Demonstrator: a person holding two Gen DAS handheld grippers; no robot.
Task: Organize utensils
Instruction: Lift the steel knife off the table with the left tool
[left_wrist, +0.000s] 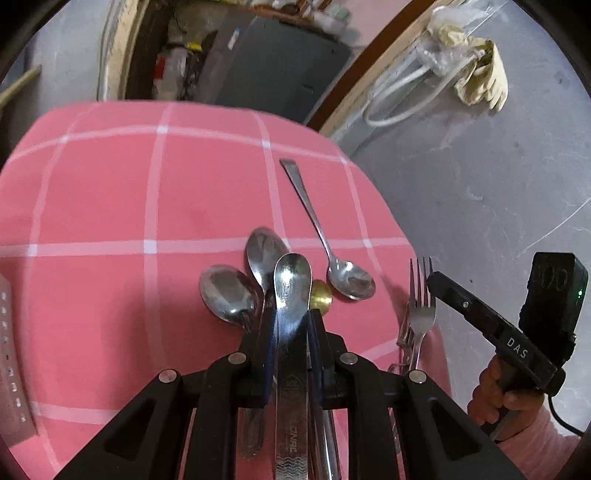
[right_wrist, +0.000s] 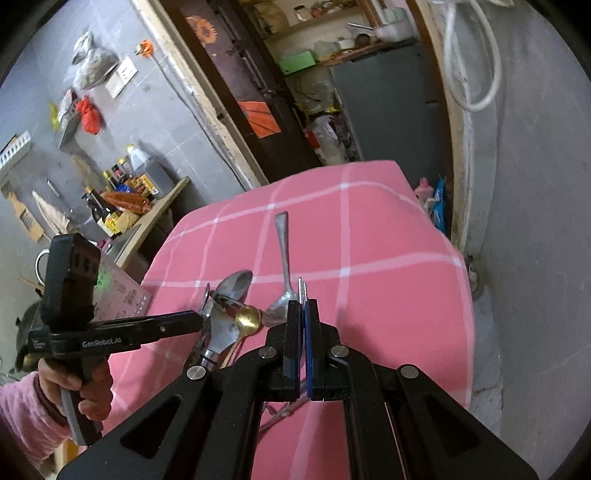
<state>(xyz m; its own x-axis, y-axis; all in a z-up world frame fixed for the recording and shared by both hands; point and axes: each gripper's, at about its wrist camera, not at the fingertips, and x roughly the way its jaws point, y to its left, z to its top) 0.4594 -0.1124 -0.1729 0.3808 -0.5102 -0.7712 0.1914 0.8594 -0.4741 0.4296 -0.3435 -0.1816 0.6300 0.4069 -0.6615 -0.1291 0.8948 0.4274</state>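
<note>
My left gripper (left_wrist: 291, 325) is pinched narrow on a steel spoon (left_wrist: 291, 291); its handle runs back between the pads towards me and the bowl sticks out ahead at twelve o'clock. My right gripper (right_wrist: 304, 325) is closed tight on a fork (left_wrist: 421, 295), held on edge, so from the right wrist only its thin tines show above the pads.

The held spoon worries me first: polished steel between flat pads could slide or swivel if I tilt it, and drop onto the pile beneath.

Just under that bowl, two more spoons (left_wrist: 229, 291) lie side by side at about ten o'clock, with a small gold spoon (left_wrist: 321, 295) peeking out at one o'clock. Lowering carelessly, I judge I would knock them askew.

A little further, at one to two o'clock, a long spoon (left_wrist: 332, 258) lies diagonally, handle pointing away. At three o'clock the fork hangs near the edge of the pink checked tablecloth (left_wrist: 110, 203), more cutlery lying beside it. A slip there could send metal off the table to the grey floor (left_wrist: 480, 184).

My two grippers are close together; crossing paths could clash them.
</note>
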